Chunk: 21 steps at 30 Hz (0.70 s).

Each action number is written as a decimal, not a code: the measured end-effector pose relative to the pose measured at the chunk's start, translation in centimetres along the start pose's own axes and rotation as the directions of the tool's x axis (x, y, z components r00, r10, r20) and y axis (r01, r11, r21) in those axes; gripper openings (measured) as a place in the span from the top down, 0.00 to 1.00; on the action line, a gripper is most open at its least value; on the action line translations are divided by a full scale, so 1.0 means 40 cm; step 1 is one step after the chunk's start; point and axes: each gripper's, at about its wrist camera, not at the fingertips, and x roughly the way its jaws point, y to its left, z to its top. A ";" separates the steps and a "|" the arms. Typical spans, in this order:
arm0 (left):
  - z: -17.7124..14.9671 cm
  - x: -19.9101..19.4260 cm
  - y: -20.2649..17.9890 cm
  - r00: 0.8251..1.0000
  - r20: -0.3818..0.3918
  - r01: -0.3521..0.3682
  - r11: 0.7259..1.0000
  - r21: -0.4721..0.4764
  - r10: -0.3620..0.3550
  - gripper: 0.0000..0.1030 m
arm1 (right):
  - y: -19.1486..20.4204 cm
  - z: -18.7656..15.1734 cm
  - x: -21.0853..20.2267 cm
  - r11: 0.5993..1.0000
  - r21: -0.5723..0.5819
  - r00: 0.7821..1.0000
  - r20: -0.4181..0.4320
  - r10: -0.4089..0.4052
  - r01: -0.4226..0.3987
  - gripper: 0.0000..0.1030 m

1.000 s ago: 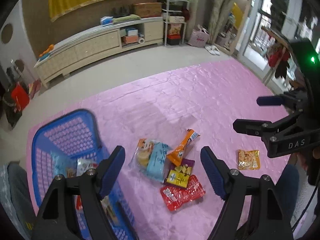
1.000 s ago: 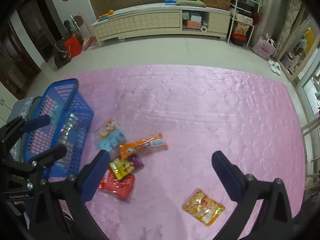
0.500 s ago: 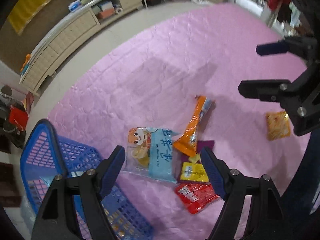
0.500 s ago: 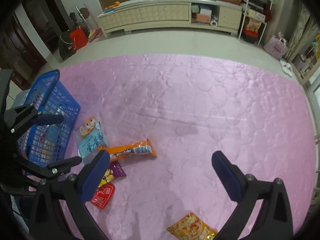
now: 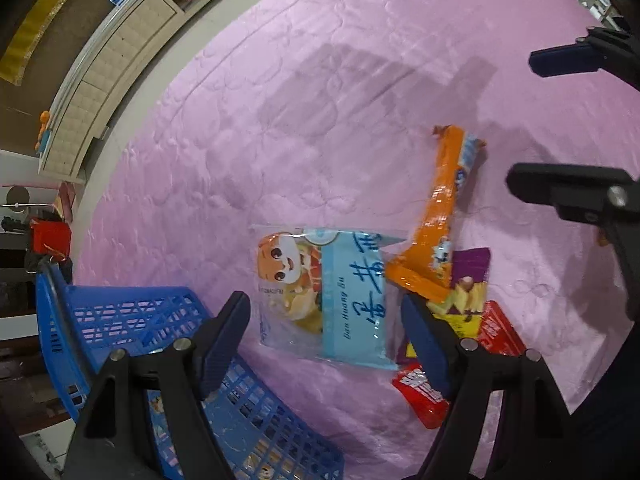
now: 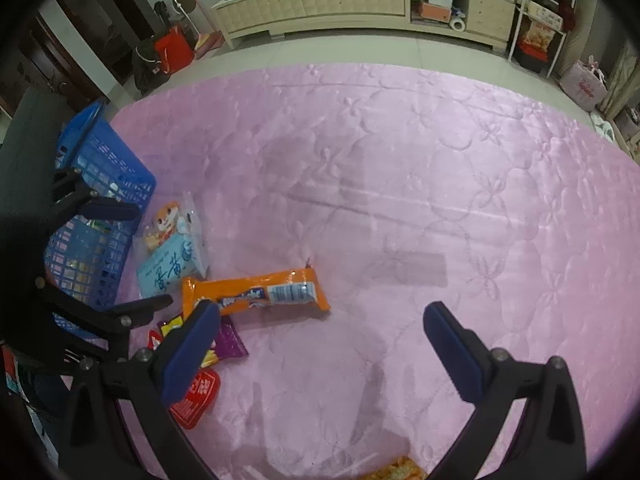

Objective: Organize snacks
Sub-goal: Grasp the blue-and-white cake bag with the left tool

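Note:
A light blue snack bag with a cartoon tiger (image 5: 324,300) (image 6: 172,256) lies on the pink quilt beside the blue basket (image 5: 132,320) (image 6: 96,208). My left gripper (image 5: 326,340) is open and hovers just above this bag. A long orange pack (image 5: 436,224) (image 6: 256,292) lies beside it, with a purple-yellow pack (image 5: 468,292) (image 6: 224,344) and a red pack (image 5: 424,396) (image 6: 196,400) nearby. My right gripper (image 6: 320,344) is open and empty, above the quilt right of the pile. An orange pouch (image 6: 396,472) shows at the bottom edge.
The pink quilt (image 6: 400,184) covers the floor. The basket holds several packets. A long cream cabinet (image 6: 340,0) and shelves stand along the far wall. A red bag (image 6: 172,48) sits at the back left.
My left gripper has dropped lower and closer to the blue tiger bag. My right gripper has moved left and down toward the snack pile; the orange pouch has slid to the frame's bottom edge.

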 end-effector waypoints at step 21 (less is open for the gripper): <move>0.046 0.078 0.004 0.996 -0.085 0.015 0.995 -0.102 -0.024 0.42 | -0.081 -0.042 -0.031 0.998 0.058 0.999 0.022 0.023 -0.025 0.00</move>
